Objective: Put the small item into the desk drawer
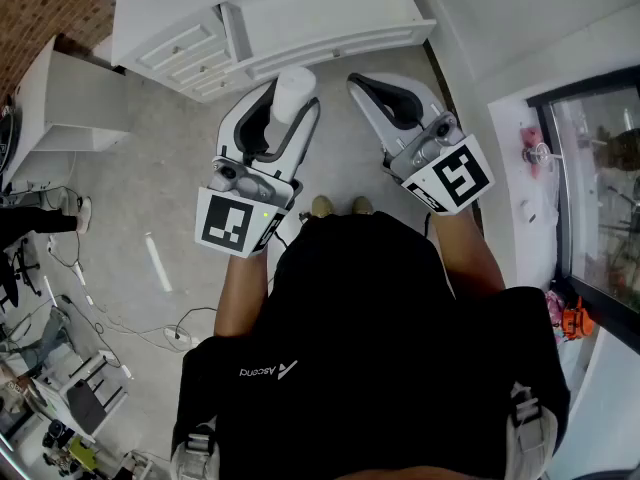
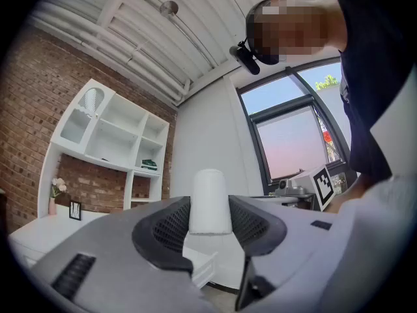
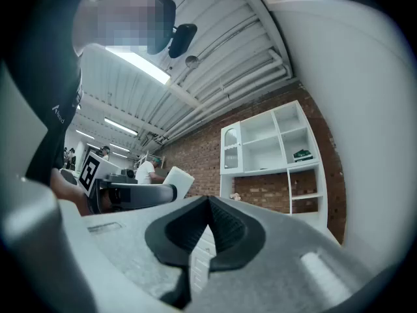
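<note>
The small item is a white cylinder with a rounded top, and my left gripper is shut on it, holding it upright. In the left gripper view the item stands between the black pads, which press on both its sides. My right gripper hangs beside it at the right, jaws shut together with nothing between them, as the right gripper view also shows. The white desk lies ahead of both grippers, its drawers at the left front, all closed in the head view.
A white open shelf unit stands against the brick wall. A white cabinet is at the left, with cables on the floor. Tall windows run along the right. The person's shoes show on the grey floor.
</note>
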Tool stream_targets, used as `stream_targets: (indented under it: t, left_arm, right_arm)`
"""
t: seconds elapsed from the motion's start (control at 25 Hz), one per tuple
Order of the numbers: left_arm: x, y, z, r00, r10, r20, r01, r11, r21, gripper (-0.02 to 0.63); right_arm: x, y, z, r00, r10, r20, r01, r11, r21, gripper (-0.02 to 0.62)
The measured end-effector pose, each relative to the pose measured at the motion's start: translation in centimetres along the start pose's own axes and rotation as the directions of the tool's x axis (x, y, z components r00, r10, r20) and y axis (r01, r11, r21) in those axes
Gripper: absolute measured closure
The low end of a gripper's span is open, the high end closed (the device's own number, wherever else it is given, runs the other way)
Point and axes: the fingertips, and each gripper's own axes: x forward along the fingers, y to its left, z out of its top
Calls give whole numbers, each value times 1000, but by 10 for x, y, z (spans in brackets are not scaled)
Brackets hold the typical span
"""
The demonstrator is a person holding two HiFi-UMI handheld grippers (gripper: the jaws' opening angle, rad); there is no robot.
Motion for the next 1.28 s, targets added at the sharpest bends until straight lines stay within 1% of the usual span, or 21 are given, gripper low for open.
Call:
stream_targets:
  t: [0.24, 0.64, 0.72, 0.88, 1.12, 1.28]
  left_arm:
    - [4, 6, 7, 1000, 2, 28, -1, 1000, -13, 433]
    - [-6, 22, 7, 1000, 0, 30, 0, 1000, -14, 433]
    - [-8, 28, 10, 999, 1, 42, -1, 1000, -17, 433]
    - [-16, 47, 13, 998, 2, 56, -1, 1000, -19, 433]
    - [-29, 91, 12, 998, -4, 62, 6, 999, -34, 432]
    - [-29, 107, 9, 998, -16, 64, 18, 999, -40, 433]
  right_arm:
    - [6, -1, 0, 1000, -1, 0, 1, 1000, 1, 595]
    - [20, 5, -1, 1000, -4, 7, 4, 1000, 9, 595]
    - [26, 7, -2, 1000, -6, 5, 6, 1000, 7, 595]
    - [43, 12, -1, 1000, -16, 6, 16, 1000, -2, 595]
    - [81, 21, -10, 999, -34, -12, 34, 999, -9, 595]
    - [95, 19, -17, 998, -49, -25, 48, 999, -10, 595]
